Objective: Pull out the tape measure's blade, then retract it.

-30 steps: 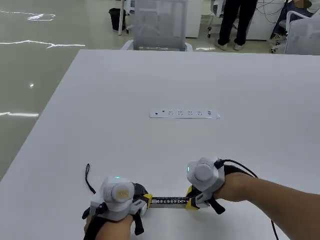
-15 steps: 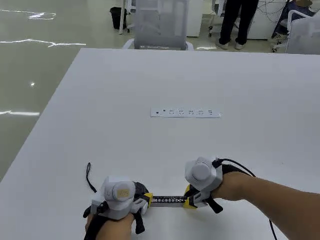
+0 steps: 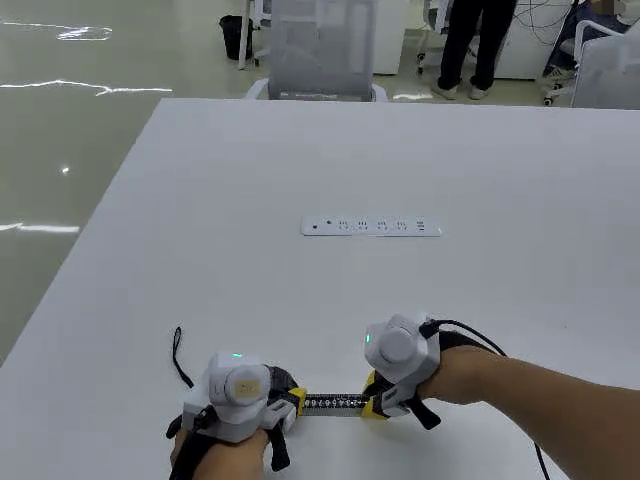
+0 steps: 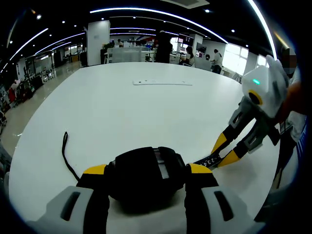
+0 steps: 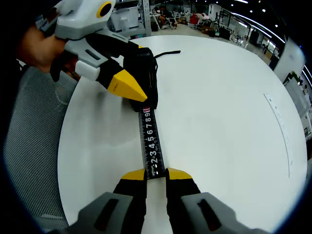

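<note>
While the left tool (image 4: 147, 169) is clamped on the black body of the tape measure (image 4: 146, 183), its yellow-tipped jaws pressed against either side of the case, the right tool (image 5: 156, 173) is closed on the free end of the blade (image 5: 149, 136). The tape measure rests on the white bench (image 3: 300, 160) near its front edge. The blade runs straight and low over the surface from the case's mouth to the right tool, its printed numerals legible in the right gripper view. A short length of blade is out, so the two tools stand near each other. A black wrist strap (image 4: 65, 151) trails from the case across the bench, on the side away from the right tool. A white power strip (image 3: 371, 227) lies well apart from both, toward the middle of the bench.
</note>
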A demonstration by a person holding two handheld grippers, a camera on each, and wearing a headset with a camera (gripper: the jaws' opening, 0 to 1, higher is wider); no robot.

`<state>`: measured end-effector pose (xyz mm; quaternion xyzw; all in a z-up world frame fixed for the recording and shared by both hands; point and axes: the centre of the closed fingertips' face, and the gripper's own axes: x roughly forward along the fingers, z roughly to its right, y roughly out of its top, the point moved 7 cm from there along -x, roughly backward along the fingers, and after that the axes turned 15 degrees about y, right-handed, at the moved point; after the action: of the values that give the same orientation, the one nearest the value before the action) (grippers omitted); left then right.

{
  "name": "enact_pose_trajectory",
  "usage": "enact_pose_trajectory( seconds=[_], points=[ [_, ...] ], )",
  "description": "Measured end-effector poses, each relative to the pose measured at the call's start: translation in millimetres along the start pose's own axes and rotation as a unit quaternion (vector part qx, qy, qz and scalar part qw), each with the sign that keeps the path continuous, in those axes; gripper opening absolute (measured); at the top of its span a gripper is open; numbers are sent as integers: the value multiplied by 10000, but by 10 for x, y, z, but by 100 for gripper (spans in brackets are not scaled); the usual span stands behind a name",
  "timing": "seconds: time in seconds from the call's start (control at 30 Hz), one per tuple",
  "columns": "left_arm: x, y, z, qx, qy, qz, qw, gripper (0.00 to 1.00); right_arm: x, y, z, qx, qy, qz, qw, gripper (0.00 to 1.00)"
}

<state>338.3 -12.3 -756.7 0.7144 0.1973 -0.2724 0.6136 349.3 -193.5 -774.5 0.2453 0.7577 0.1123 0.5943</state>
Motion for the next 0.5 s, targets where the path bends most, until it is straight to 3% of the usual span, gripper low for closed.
enact_pose_trajectory(
  seconds=[0.5],
  points=[
    [2,-1,-1,-1,-11,-10,10000,59,31,37,-9,-43,-18,60,10000,14]
  ],
)
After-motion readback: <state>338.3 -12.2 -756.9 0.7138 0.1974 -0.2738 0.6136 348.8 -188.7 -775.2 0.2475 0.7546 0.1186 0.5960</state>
